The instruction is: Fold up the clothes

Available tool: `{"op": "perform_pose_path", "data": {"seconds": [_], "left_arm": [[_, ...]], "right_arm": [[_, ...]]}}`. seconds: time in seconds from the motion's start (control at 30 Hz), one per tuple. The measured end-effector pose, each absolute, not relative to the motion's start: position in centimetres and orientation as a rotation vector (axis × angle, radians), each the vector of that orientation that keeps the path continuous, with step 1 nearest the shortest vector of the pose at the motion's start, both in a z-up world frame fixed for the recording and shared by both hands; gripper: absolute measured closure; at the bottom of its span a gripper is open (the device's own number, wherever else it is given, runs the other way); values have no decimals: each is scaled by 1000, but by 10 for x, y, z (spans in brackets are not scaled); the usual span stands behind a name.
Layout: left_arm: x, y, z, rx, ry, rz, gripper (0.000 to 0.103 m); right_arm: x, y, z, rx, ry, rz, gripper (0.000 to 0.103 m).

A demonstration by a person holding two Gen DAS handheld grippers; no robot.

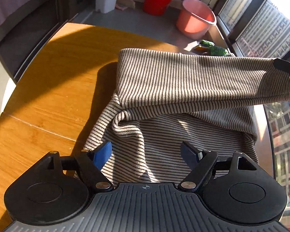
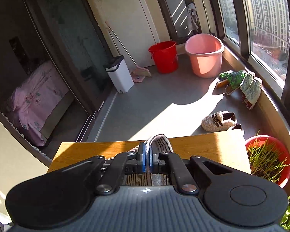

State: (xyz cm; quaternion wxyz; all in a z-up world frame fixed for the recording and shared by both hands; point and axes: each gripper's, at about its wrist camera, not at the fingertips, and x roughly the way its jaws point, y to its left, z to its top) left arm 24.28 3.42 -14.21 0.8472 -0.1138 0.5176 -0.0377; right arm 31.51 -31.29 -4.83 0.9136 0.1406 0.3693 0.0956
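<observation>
Sunlit balcony floor [image 2: 145, 104] beyond a wooden desk [image 1: 48, 100]. Striped garment [image 1: 183, 89] lies on the desk, upper part lifted into a fold over the lower layer. Pink tub [image 2: 204, 55] and red bucket [image 2: 164, 56] side by side on the floor; contents not visible. Red pot [image 2: 268, 158] holds grass-like shoots. Left hand-held gripper [image 1: 146, 154]: fingers spread wide over the cloth. Right hand-held gripper [image 2: 147, 157]: clamped on a garment edge.
</observation>
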Motion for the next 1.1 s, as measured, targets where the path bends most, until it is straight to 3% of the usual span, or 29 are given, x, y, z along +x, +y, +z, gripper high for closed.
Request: {"op": "perform_pose_path", "data": {"seconds": [0.27, 0.4, 0.67, 0.83, 1.03, 1.1], "left_arm": [[252, 44, -134, -217, 1063, -97, 20], [255, 31, -124, -192, 1008, -199, 16], [283, -3, -131, -106, 970, -284, 11], [298, -3, -157, -25, 1050, -239, 11], [297, -4, -160, 8, 1064, -282, 6], [297, -3, -160, 8, 1067, -292, 5]], "right_arm": [[301, -321, -127, 229, 947, 41, 97], [302, -317, -123, 171, 934, 25, 90], [284, -298, -85, 163, 762, 109, 85], [297, -293, -128, 258, 984, 68, 81], [290, -300, -139, 343, 945, 63, 80], [288, -292, -140, 308, 934, 76, 71]]}}
